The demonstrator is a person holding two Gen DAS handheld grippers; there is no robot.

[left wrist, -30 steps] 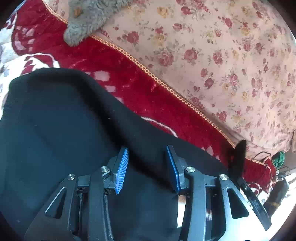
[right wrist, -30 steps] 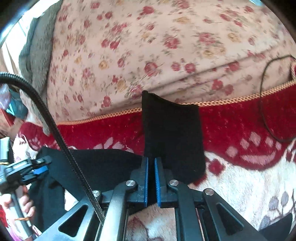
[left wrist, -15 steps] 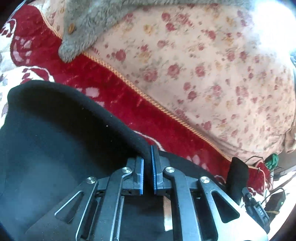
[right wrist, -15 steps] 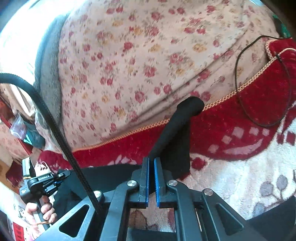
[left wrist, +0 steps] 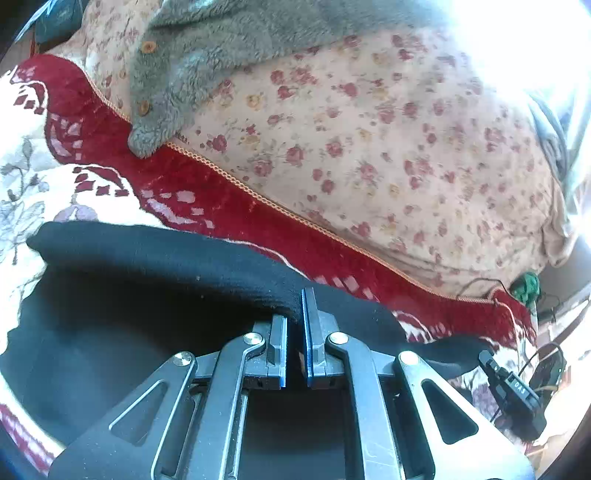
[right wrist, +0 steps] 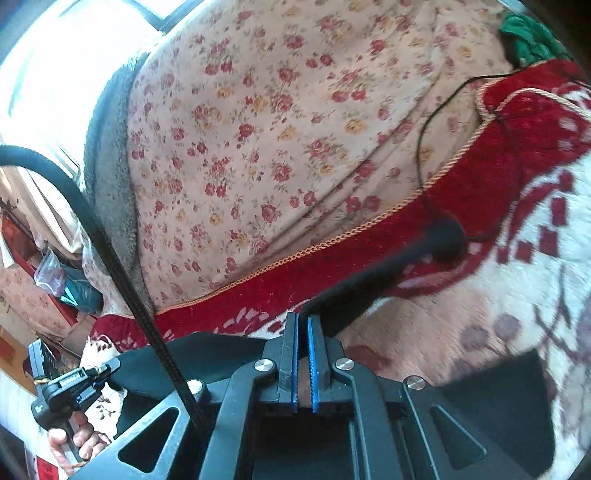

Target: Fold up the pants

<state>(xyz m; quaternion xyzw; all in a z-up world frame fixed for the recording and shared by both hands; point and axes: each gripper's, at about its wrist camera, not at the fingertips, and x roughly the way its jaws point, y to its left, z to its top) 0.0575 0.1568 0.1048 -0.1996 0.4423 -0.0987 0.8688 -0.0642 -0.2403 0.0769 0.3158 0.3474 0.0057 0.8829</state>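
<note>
The black pants [left wrist: 122, 321] lie on a red and cream patterned blanket [left wrist: 221, 199]. My left gripper [left wrist: 294, 314] is shut on a raised edge of the pants, which stretches left as a taut fold. My right gripper [right wrist: 302, 325] is shut on another edge of the pants [right wrist: 369, 280], pulled into a narrow strip reaching up to the right. The left gripper also shows in the right wrist view [right wrist: 74, 384], held by a hand. The right gripper shows at the far right of the left wrist view [left wrist: 513, 387].
A floral quilt [left wrist: 388, 140] is bunched behind the blanket. A grey fleece garment [left wrist: 207, 62] lies over it. A thin black cable [right wrist: 424, 147] runs over the quilt and blanket. A green object [right wrist: 524, 33] sits at the top right.
My left gripper has shut on the pants edge and lifted it. My right gripper, still shut on the cloth, has pulled its part from a wide flap into a thin stretched strip.
</note>
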